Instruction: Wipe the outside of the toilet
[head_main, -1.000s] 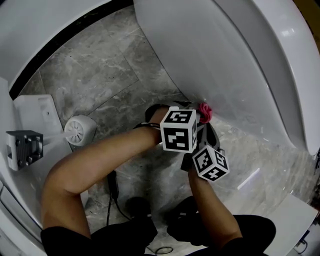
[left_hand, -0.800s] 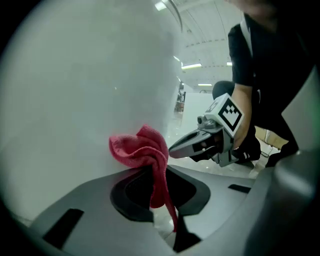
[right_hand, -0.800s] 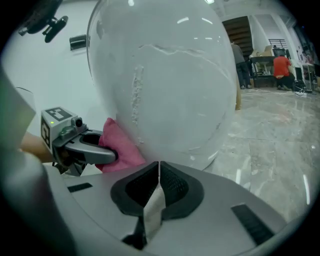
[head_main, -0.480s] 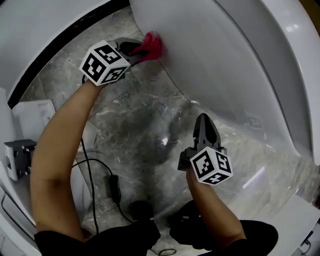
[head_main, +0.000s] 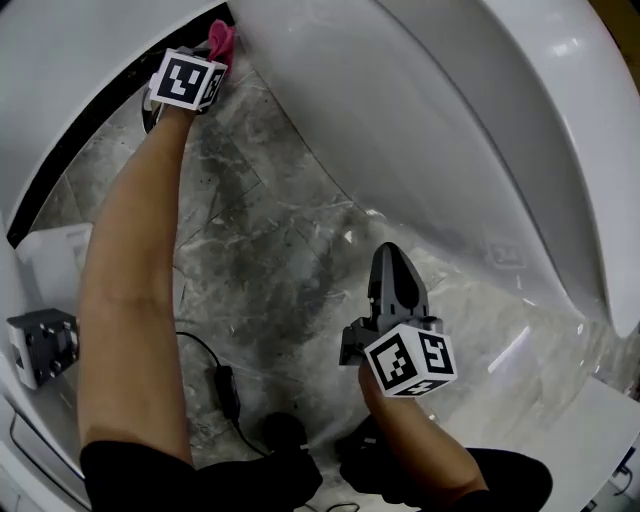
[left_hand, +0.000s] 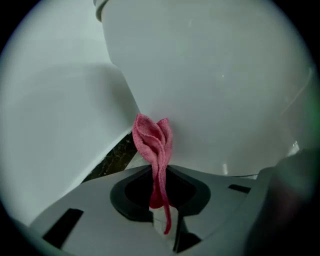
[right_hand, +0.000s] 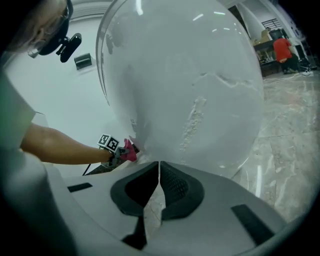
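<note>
The white toilet (head_main: 430, 130) fills the upper right of the head view, its curved outer wall running down to the grey marble floor. My left gripper (head_main: 205, 55) reaches far up to the rear of the bowl at top left, shut on a pink cloth (head_main: 221, 40) that presses against the porcelain. In the left gripper view the pink cloth (left_hand: 154, 142) sticks up from between the jaws against the toilet (left_hand: 210, 85). My right gripper (head_main: 390, 262) hovers low near the bowl's side, shut and empty. The right gripper view shows the toilet (right_hand: 185, 80) and the far-off pink cloth (right_hand: 129, 151).
A white wall or tub edge (head_main: 70, 90) with a dark gap along the floor runs at the left. A grey bracket (head_main: 38, 345) and a black cable (head_main: 225, 385) lie on the floor near my legs. A person in red (right_hand: 283, 48) stands far off.
My left gripper has swept the pink cloth from the bowl's lower side, beside the right gripper, up and back along the toilet's outside to its rear. The right gripper shifted only slightly.
</note>
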